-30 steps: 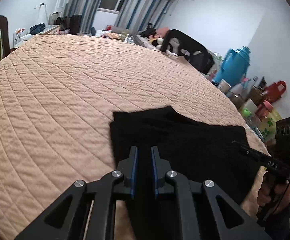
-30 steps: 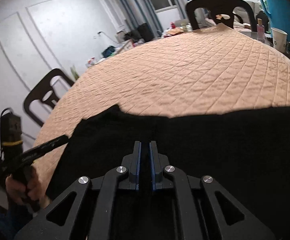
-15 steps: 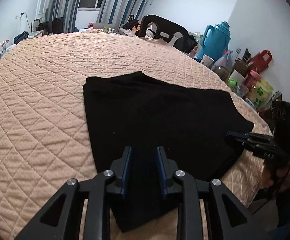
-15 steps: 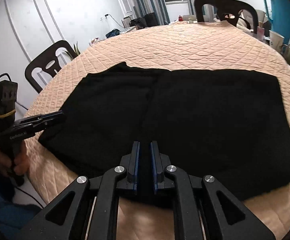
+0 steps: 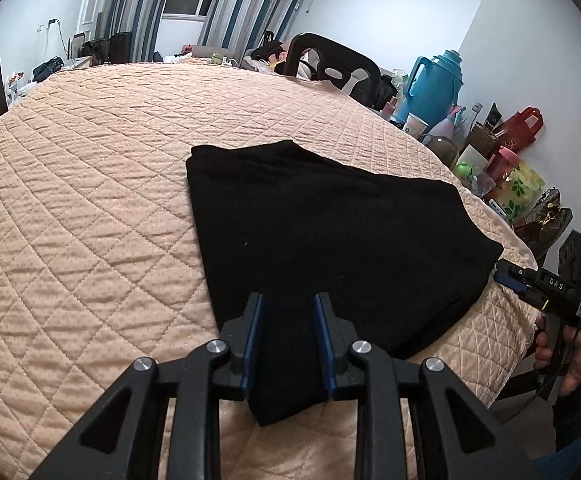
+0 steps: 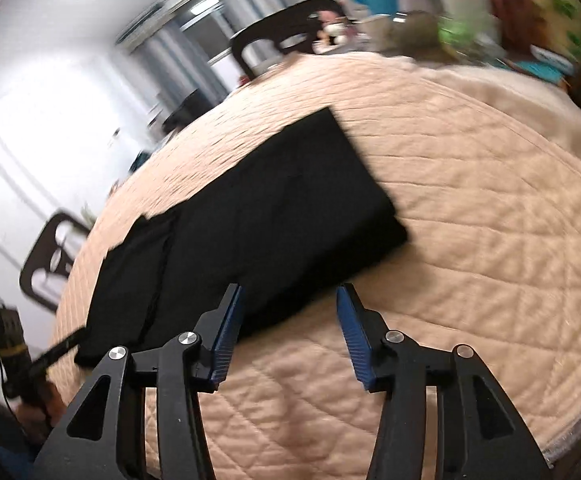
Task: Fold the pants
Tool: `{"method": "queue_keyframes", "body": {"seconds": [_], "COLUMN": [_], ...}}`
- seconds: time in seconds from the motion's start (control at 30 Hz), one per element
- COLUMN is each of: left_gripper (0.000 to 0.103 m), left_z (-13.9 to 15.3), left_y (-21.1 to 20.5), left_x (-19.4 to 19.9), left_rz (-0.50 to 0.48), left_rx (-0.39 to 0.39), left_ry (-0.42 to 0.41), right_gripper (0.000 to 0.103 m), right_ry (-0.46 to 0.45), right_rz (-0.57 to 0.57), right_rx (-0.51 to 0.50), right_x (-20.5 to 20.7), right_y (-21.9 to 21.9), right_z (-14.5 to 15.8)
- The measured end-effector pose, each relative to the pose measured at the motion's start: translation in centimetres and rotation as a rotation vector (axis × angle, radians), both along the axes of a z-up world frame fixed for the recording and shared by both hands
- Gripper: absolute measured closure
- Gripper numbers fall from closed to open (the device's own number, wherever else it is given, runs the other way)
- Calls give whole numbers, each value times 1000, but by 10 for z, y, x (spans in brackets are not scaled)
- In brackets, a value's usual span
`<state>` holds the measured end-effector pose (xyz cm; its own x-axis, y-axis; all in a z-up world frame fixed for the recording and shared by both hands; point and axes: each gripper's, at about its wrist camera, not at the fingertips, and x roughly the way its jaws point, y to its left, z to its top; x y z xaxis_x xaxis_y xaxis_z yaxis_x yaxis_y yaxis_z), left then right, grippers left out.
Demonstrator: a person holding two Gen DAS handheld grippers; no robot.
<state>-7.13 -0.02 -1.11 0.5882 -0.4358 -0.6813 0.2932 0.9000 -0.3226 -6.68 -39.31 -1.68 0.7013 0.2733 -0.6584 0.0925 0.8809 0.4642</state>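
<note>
Left wrist: thermos (image 5: 434, 84) beside cup (image 5: 415, 124).

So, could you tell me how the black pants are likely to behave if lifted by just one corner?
The black pants lie limp and flat on the quilted cover, so they would probably drape rather than hold shape. The folded layers look loose, so they might slide apart. The left tongs and right tongs are open, so nothing pins those layers.

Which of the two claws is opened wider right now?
The right claw: its blue pads stand far apart over the bare quilt. The left claw has a narrower gap, with the black pants between its pads.
</note>
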Motion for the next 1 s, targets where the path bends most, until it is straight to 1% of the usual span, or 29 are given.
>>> {"method": "queue_keyframes", "body": {"seconds": [0.1,0.17,0.3,0.4,0.47,0.53,0.57,0.6,0.63,0.7,0.83,0.93,1.0], "left_gripper": [75,75,75,75,75,75,75,75,75,75,75,75,75], "left_z": [0,1,0,-2,-3,-3,-3,-3,-3,-1,4,7,9], "left_y": [-2,-2,-4,-3,-3,-3,-3,-2,-2,0,11,22,30], "left_x": [4,5,6,6,6,6,6,6,6,5,1,-2,-5], "left_rz": [4,6,12,17,18,19,19,20,22,28,55,85,108], "left_rx": [1,3,6,2,-2,-5,-6,-7,-10,-14,-24,-30,-36], "left_ry": [1,-2,-3,1,1,1,0,0,-1,-6,-26,-42,-52], "right_gripper": [54,53,53,53,53,53,56,61,75,77,79,79,79], "right_ry": [2,-12,-27,-72,-69,-70,-74,-71,-68,-82,-159,-225,-260], "right_rz": [-74,-107,-161,-201,-217,-226,-211,-206,-203,-180,-107,4,94], "right_rx": [98,138,162,198,218,209,183,167,156,143,91,57,32], "right_x": [4,8,17,16,18,23,27,30,33,37,39,43,46], "right_y": [-18,-24,-30,-33,-34,-35,-32,-28,-27,-23,-6,25,54], "right_z": [-6,-8,-7,-6,-10,-11,-8,-6,-4,4,39,68,85]}}
